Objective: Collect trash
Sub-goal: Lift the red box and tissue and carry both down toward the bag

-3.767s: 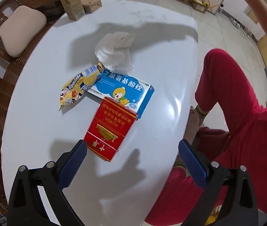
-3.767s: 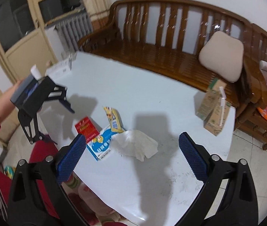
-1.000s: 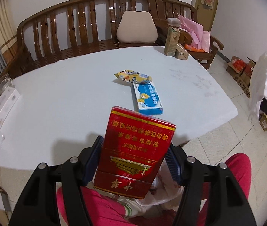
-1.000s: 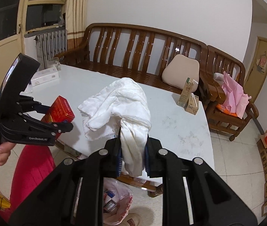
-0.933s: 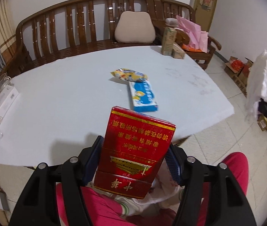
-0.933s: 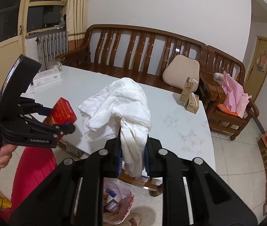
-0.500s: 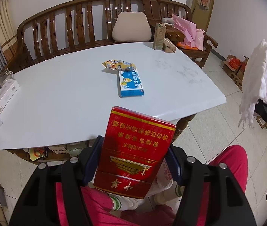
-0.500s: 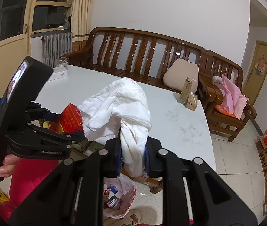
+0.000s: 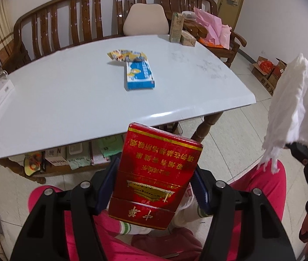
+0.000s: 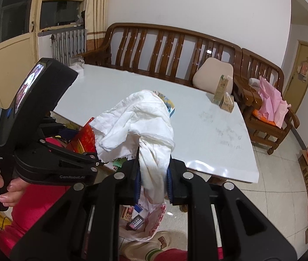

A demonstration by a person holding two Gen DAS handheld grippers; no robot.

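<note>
Closest in, the left gripper (image 9: 155, 187) is clamped on a red cigarette pack (image 9: 154, 174), its blue pads (image 9: 108, 182) pressing the pack's two sides, and it hangs off the counter's near edge above the person's lap in pink trousers (image 9: 260, 187). Just beside it, the right gripper (image 10: 152, 178) pinches a crumpled white tissue (image 10: 140, 121), the jaws drawn nearly together on the lower twist of paper while the rest billows above them. From the left wrist view the same tissue shows at the right edge, well off the counter and over the floor. A hand (image 10: 4, 187) wraps the black handle of the left gripper.

Down on the tiled floor, directly beneath the right gripper, a thin white plastic bag (image 10: 151, 224) sits with small packets inside it, next to a foot in a striped sock (image 10: 154, 248).

Beyond that, the white counter (image 9: 56, 100) carries a blue medicine box (image 9: 139, 76) lying flat near its middle, with a yellow snack wrapper (image 9: 125, 55) touching its far end. At the far right corner two small cartons (image 9: 181, 32) stand together. A shelf under the counter holds papers and packets.

Behind the counter runs a wooden bench (image 9: 71, 19) with a beige cushion (image 9: 146, 19), and pink plastic (image 9: 213, 28) lies heaped on the chair beside it.
</note>
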